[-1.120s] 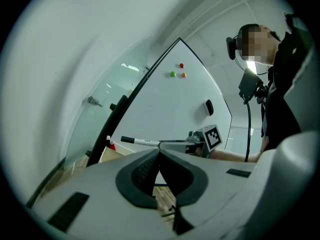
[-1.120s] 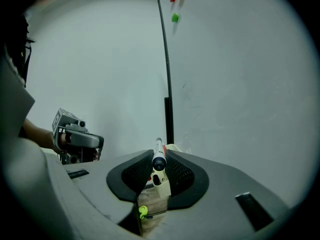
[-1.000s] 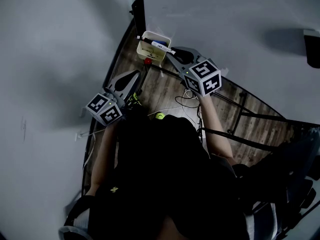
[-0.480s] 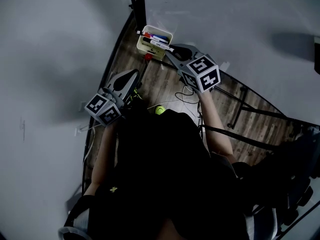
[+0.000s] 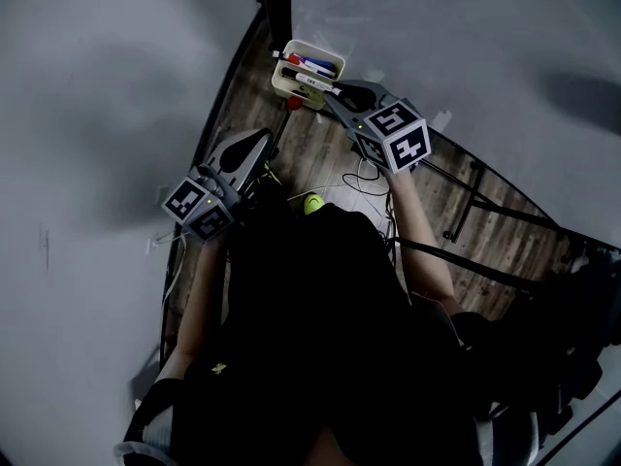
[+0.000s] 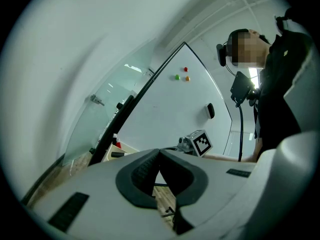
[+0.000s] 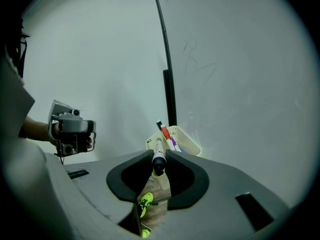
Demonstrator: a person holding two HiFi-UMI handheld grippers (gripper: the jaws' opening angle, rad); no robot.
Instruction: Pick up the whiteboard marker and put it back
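Right tool (image 7: 159, 156), clamped on white black-capped whiteboard marker (image 7: 158, 145), over cream plastic holder (image 7: 189, 145): we lower it inside the holder's rim before loosening. Left tool (image 6: 159, 153): closed, empty.

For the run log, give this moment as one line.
right tool: shut on marker | marker: aimed at pen holder | left tool: shut, empty

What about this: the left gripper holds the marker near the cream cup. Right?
No: the right gripper holds the marker near the cream cup, as the right gripper view shows. The left gripper is shut and empty.
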